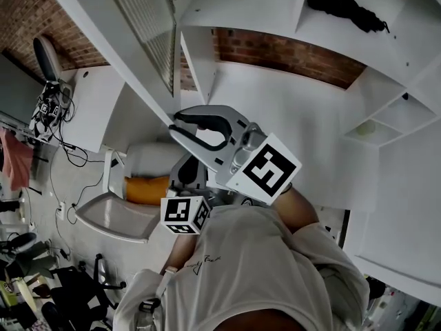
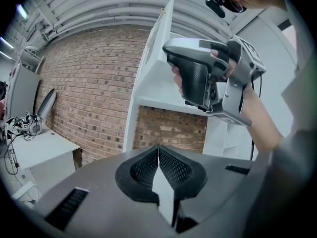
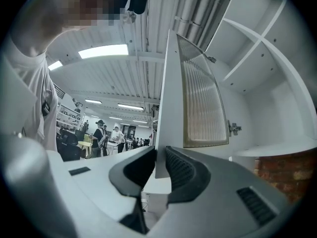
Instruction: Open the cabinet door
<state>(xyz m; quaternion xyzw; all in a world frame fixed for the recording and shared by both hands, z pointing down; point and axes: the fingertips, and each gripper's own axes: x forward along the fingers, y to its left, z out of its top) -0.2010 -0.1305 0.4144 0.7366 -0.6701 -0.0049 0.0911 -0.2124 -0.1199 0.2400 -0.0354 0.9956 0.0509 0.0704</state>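
The white cabinet door (image 1: 103, 26) with its ribbed glass pane (image 1: 148, 19) stands swung out from the cabinet (image 1: 289, 95). My right gripper (image 1: 176, 121) is shut on the door's lower free corner. In the right gripper view the door (image 3: 171, 98) rises edge-on between the pads of that gripper (image 3: 159, 160), with the glass pane (image 3: 203, 103) to the right. My left gripper (image 2: 158, 148) is shut with nothing in it, held low beside the right one; its marker cube (image 1: 185, 214) shows under the right hand. From the left gripper view I see the right gripper's handle (image 2: 198, 78) by the door (image 2: 159, 48).
Open white shelves (image 1: 386, 116) fill the cabinet's right side, and a black object (image 1: 344, 7) lies on an upper shelf. A brick wall (image 2: 94, 78) shows behind. A white desk (image 1: 96, 102) with cables stands at the left, a seat with an orange cushion (image 1: 146, 189) below. People stand far off (image 3: 101, 135).
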